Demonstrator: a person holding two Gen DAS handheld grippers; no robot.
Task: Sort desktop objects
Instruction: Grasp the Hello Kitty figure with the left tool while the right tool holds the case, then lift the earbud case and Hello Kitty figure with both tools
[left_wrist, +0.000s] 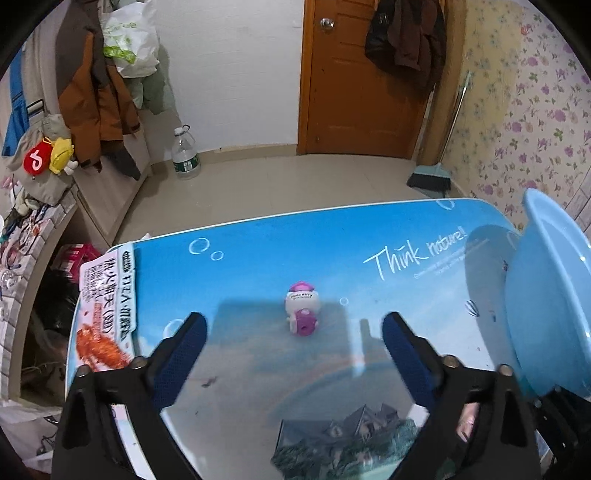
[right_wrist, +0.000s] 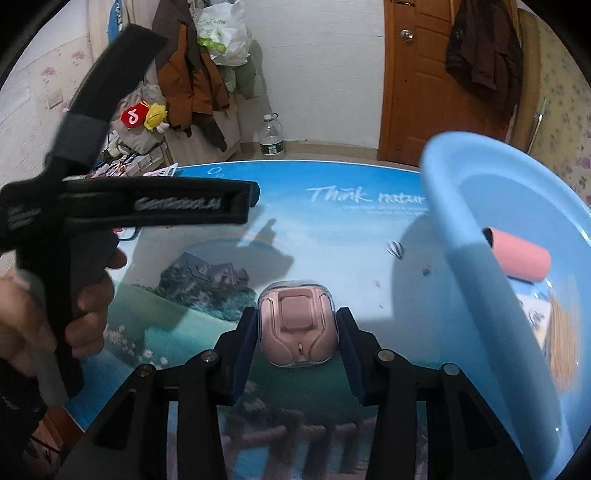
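The right gripper (right_wrist: 297, 332) pinched the pink earbud case (right_wrist: 297, 325) left of the blue basin (right_wrist: 476, 266); its smooth shell might slip; the left gripper (left_wrist: 293, 332), spread empty, faced the toy (left_wrist: 303, 312), which could topple.

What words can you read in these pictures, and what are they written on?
"Think nature!" on the blue table top.
"Hello Kitty" on the little pink toy; a smaller line under it is too tiny to read.
Chinese print on the packet at the table's left edge: too blurred.
Raised brand lettering on the left gripper's body: too blurred.
Water bottle label: too small.
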